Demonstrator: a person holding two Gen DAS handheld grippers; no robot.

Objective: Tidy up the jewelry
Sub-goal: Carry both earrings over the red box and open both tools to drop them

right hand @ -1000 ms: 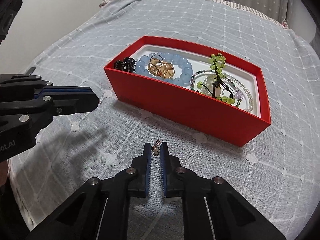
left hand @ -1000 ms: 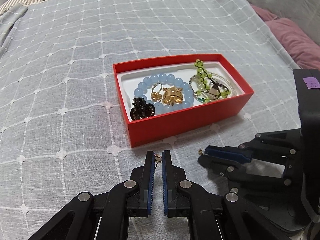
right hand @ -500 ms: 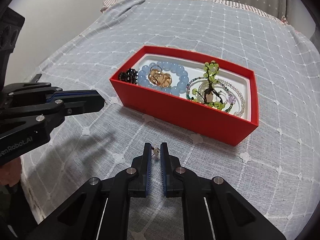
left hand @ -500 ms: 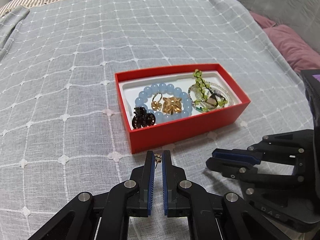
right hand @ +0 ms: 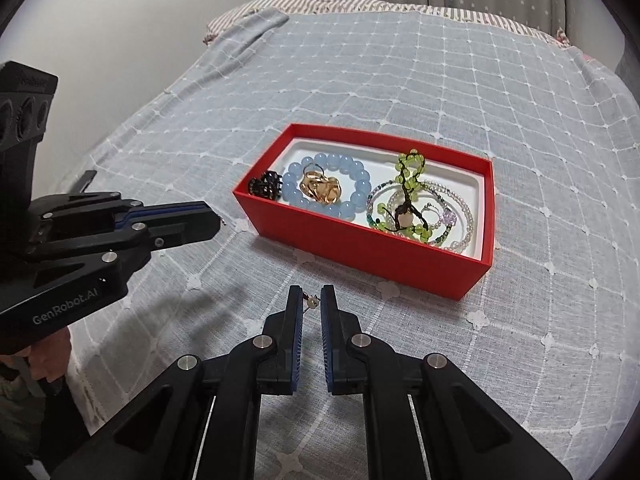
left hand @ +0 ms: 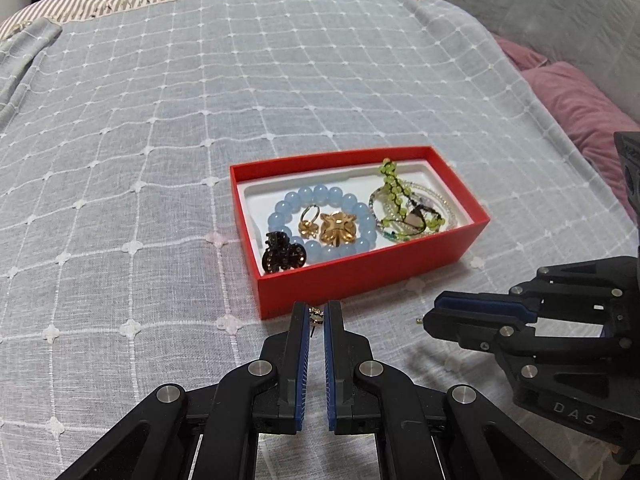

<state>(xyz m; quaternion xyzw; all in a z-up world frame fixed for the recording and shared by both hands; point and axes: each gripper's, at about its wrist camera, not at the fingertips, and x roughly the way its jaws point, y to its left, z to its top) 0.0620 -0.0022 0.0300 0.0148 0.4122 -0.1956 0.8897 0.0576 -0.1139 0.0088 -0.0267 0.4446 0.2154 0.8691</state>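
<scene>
Left hand-held gripper [left hand: 316,316], jaws nearly closed, pinching a small gold stud earring [left hand: 316,315] at the fingertips above the bed. Right hand-held gripper [right hand: 311,300], jaws likewise narrowed on a second small earring [right hand: 311,302] with a pale stone, its post against the left pad. Just ahead of both hand-held grippers, an open red jewelry box [left hand: 372,266] rests on a grey-blue checked bedspread [left hand: 160,120]. Inside the box, a pale blue bead bracelet [left hand: 324,200] encircles a gold ring [left hand: 309,222] and a gold flower brooch [left hand: 338,229]; a black hair claw [left hand: 282,256] lies at the corner nearest the left hand-held gripper; a green beaded bracelet [left hand: 394,196] and thin bead strands [right hand: 460,208] fill the end nearer the right one
</scene>
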